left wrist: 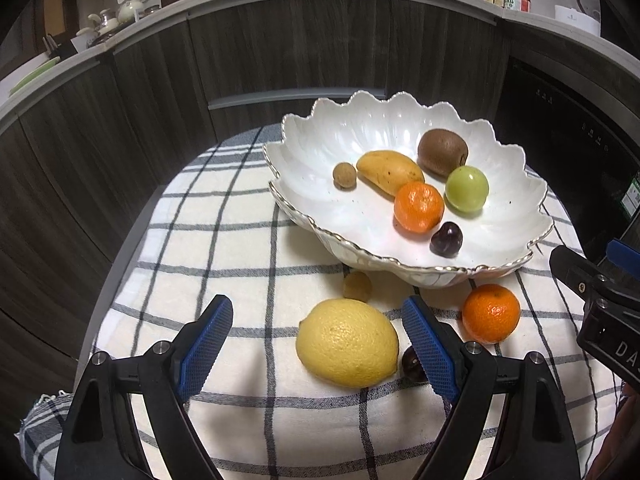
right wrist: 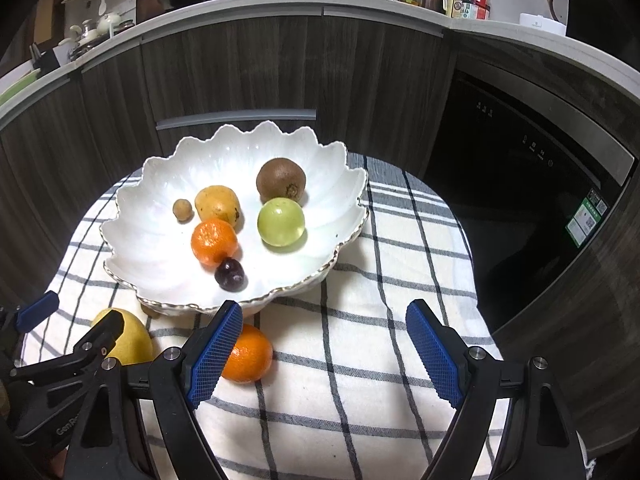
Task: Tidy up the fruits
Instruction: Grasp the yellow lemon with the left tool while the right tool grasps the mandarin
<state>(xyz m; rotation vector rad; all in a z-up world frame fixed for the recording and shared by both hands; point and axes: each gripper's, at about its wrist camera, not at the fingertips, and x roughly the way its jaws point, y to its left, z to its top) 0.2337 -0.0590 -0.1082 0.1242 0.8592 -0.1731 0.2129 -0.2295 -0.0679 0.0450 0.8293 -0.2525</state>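
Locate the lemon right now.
Left wrist view: the lemon sits on the checked cloth in front of the scalloped bowl, between the open left gripper's fingers, a dark cherry touching its right side.

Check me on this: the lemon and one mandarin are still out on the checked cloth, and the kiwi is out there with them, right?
Not quite. The kiwi is already in the white bowl, as the left wrist view shows. The lemon and one mandarin are indeed out on the checked cloth.

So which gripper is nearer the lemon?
Left. The lemon lies between the open fingers of the left gripper; the right gripper sits farther right, beyond the orange.
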